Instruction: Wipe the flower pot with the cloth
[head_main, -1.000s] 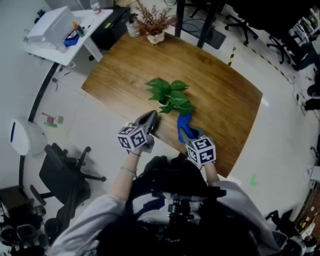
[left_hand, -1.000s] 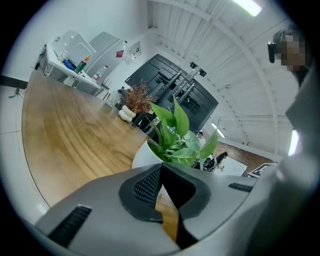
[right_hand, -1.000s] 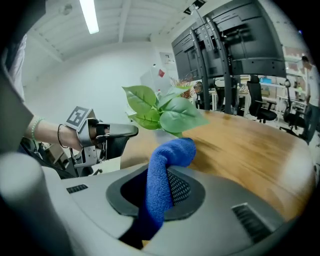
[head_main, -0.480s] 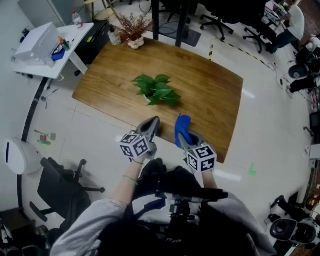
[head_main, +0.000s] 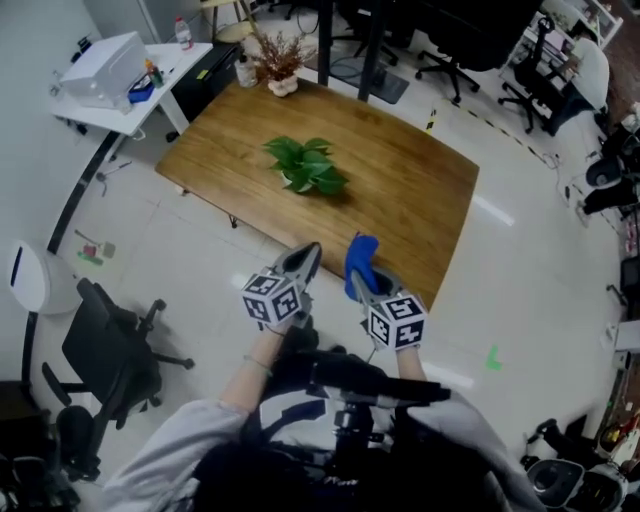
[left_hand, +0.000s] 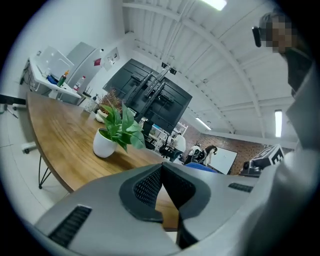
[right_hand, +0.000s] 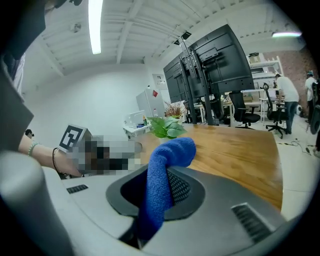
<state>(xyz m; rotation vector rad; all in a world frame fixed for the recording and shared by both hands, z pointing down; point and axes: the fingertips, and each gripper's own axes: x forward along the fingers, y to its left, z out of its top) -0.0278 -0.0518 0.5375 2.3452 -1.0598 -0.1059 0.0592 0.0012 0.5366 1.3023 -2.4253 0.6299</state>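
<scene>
Office floor surrounds a curved wooden table (head_main: 410, 190), with a white side desk (head_main: 110, 90) at 10 o'clock and a black office chair (head_main: 110, 345) at 8 o'clock. Near the table's front edge, the left gripper (head_main: 306, 254) has its jaws pressed together at the tips with nothing between them. The flower pot (head_main: 297, 184), small, white and rounded under broad green leaves, stands upright on the table at 12 o'clock of this gripper and well apart from it. The right gripper (head_main: 366, 288) is clamped on the blue cloth (head_main: 361, 258), which stands up from its jaws and droops over. From this gripper the pot lies at 11 o'clock, so the wiping reach would probably go forward and slightly left.
</scene>
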